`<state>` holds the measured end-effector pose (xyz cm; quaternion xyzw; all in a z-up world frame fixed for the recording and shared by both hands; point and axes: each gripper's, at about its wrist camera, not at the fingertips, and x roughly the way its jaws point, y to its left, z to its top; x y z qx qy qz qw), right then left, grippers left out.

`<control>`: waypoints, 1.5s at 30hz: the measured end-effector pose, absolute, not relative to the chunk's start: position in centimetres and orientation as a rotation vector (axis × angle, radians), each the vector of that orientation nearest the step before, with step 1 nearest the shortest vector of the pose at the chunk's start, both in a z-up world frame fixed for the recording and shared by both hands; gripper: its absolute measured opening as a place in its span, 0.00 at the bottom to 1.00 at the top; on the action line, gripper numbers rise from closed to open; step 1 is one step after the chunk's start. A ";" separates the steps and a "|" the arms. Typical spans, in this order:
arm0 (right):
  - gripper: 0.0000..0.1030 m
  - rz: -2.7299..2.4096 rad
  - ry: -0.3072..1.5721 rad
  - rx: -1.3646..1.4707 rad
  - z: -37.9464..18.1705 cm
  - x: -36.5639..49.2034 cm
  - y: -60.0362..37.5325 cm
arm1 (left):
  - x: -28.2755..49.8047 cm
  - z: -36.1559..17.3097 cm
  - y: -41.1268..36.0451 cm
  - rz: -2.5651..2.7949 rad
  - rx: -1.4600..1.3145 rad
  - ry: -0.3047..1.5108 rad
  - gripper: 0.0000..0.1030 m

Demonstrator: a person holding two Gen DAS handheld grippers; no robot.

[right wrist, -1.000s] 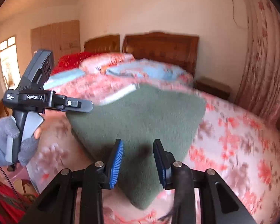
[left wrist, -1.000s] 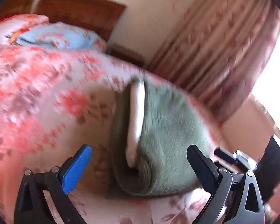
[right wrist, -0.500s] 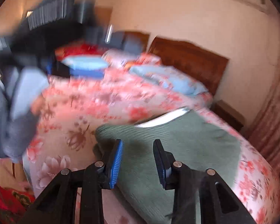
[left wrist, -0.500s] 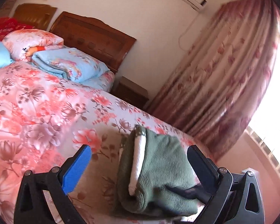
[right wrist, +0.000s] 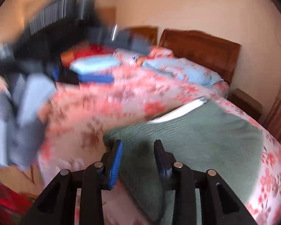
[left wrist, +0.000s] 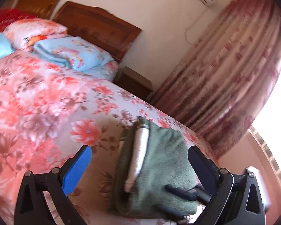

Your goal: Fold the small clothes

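On the bed's pink-and-red floral bedspread (left wrist: 46, 101), near the corner closest to the patterned pink curtain (left wrist: 230, 71), lay a folded green knitted garment with a white trim band (left wrist: 164, 165). Seen from the left wrist view, its folded layers stacked up with the white band running along the open edge that faced the bed's middle. The left gripper (left wrist: 139, 166) was spread wide, its blue-padded finger on the bed-centre side of the garment and its black finger on the curtain side; neither finger pressed the cloth. Black parts of the other tool reached in across the garment's near corner.

From the right wrist view the same green garment (right wrist: 196, 136) spread flat over the bedspread (right wrist: 121, 97), white band on its far edge towards the carved dark wooden headboard (right wrist: 200, 46). The right gripper (right wrist: 138, 155) sat over the garment's near edge with a clear gap between its blue pads, released and pinching nothing; whether they touched the fabric below could not be told.

Beside the headboard rested a light blue patterned pillow (left wrist: 75, 54) and a pink floral pillow (left wrist: 33, 30). A brown wooden nightstand (left wrist: 134, 82) stood between the headboard and the curtain. The left tool and its gloved hand showed only as a grey-blue blur in the right view.
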<state>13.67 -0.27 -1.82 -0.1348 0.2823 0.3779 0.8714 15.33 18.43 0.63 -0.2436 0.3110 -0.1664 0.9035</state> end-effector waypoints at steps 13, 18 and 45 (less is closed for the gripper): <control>0.34 0.623 0.611 -0.099 -3.3 17.3 -11.0 | 21.5 0.6 6.6 -0.509 -0.309 0.827 1.00; 0.34 0.585 0.568 -0.108 -1.1 18.9 -12.1 | 22.7 -0.8 6.9 -0.446 -0.250 0.858 1.00; 0.36 0.520 0.609 -0.030 -0.5 19.8 -12.2 | 19.1 -3.1 9.2 -0.199 -0.014 0.832 1.00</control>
